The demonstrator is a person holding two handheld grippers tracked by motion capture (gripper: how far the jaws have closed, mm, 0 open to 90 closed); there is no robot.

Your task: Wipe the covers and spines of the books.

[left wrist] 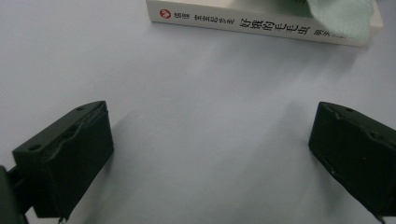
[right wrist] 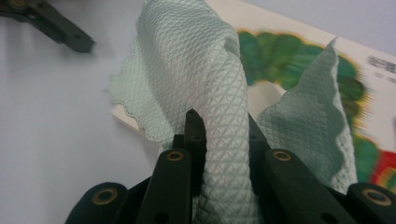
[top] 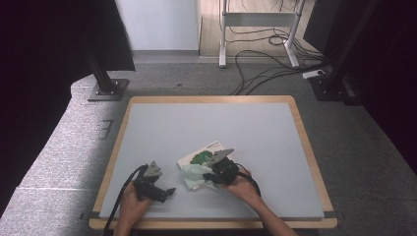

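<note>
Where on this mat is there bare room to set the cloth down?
The grey mat is bare behind the book, along its far edge and at its right side. It is crowded near the front, where the left gripper, right gripper and cloth sit.

Book and cloth near the table's front edge

The book (top: 205,152) lies on the table (top: 265,128), right of the left gripper (top: 169,191) and apart from it. The cloth (top: 194,175) lies across the book's near corner, between the jaws of the right gripper (top: 210,177), just beside it.
</note>
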